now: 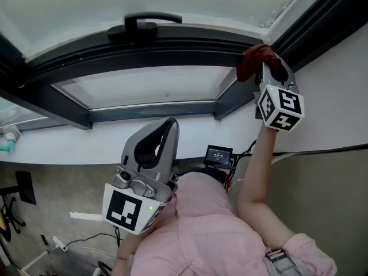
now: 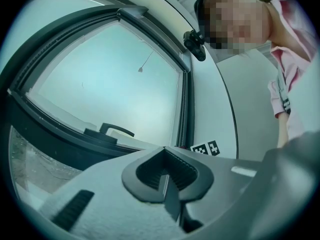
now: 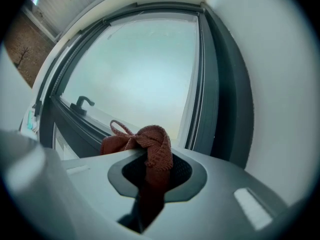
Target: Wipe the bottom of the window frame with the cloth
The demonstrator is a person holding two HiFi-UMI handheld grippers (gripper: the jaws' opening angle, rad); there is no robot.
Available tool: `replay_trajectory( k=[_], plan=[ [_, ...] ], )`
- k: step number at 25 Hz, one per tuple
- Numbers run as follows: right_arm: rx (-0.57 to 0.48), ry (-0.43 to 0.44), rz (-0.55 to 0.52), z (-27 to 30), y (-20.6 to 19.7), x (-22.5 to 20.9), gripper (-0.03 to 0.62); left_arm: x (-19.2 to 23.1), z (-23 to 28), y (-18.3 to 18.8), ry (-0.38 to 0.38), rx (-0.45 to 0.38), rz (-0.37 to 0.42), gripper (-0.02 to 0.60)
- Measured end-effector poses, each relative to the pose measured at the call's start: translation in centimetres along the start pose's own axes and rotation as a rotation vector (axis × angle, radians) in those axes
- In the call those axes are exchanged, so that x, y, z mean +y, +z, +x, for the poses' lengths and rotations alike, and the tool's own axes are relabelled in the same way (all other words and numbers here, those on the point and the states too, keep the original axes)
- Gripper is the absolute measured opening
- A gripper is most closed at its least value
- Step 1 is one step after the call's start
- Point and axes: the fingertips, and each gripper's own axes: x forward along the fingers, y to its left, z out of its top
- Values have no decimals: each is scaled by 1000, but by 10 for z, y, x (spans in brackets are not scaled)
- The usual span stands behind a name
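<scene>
The right claw (image 3: 154,178) was clamped on the red cloth (image 3: 149,145). A bunched fold and a loose loop stood up out of the jaws, and the rest of the cloth ran down between them. In the head view that claw was raised at arm's length, with the cloth pressed into or just against the right-hand corner of the dark window frame (image 1: 172,43), where the long rail met the upright beside the white wall (image 1: 336,91). Whether the cloth was really touching the rail could not be told for certain.

The left claw (image 2: 167,179) was closed with nothing in it. It was held low against the person's pink-sleeved body, well apart from the window, and took no part in the work.

Further out, the rail ran leftwards from the cloth, past the black handle (image 1: 150,22), to the far corner. No streak, damp mark or line of dust showed on it, so nothing in the pictures marked off wiped rail from unwiped. By my judgement the wipe stood at one end of its run — the cloth gripped and in place at the corner, with the whole length of the rail toward the handle seemingly yet to be covered.
</scene>
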Motion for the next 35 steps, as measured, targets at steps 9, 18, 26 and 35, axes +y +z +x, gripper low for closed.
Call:
replay_trajectory(
  k=[9, 18, 26, 35],
  plan=[
    [-49, 226, 219, -63, 14, 78, 67, 17, -21, -8, -18, 54, -31, 0],
    [53, 248, 159, -134, 10, 161, 67, 63, -66, 6, -62, 114, -48, 0],
    [96, 175, 163, -168, 18, 228, 66, 109, -119, 23, -94, 151, -46, 0],
    [96, 172, 153, -192, 22, 288, 66, 130, -160, 26, -135, 155, -63, 0]
  ],
)
